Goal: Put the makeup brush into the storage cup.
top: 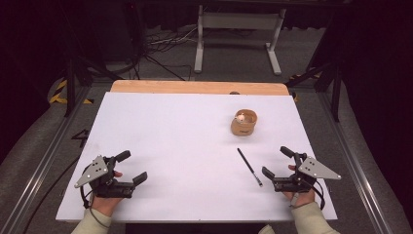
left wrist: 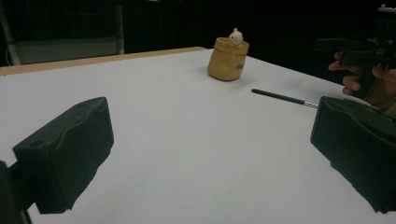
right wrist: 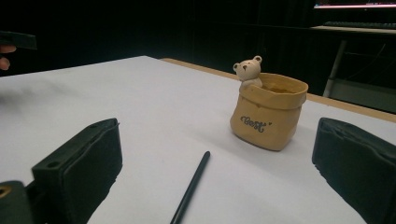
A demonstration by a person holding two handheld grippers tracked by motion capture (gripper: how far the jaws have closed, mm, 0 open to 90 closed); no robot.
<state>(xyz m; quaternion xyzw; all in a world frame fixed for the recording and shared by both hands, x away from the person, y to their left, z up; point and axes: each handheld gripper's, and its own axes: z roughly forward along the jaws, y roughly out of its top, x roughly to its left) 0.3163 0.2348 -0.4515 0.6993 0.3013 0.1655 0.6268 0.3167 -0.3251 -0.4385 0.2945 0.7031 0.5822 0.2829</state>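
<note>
Both grippers rest on the white table [top: 170, 126] with jaws spread and empty: black pen [top: 249, 167] lies just beside the right gripper [top: 279, 162], tan bear pot [top: 243, 122] beyond it, left gripper [top: 131, 166] well apart.

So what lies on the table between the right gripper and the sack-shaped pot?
The black pen lies loose on the white tabletop between the right gripper and the pot, touching neither. The high view and the right gripper view both show this.
</note>
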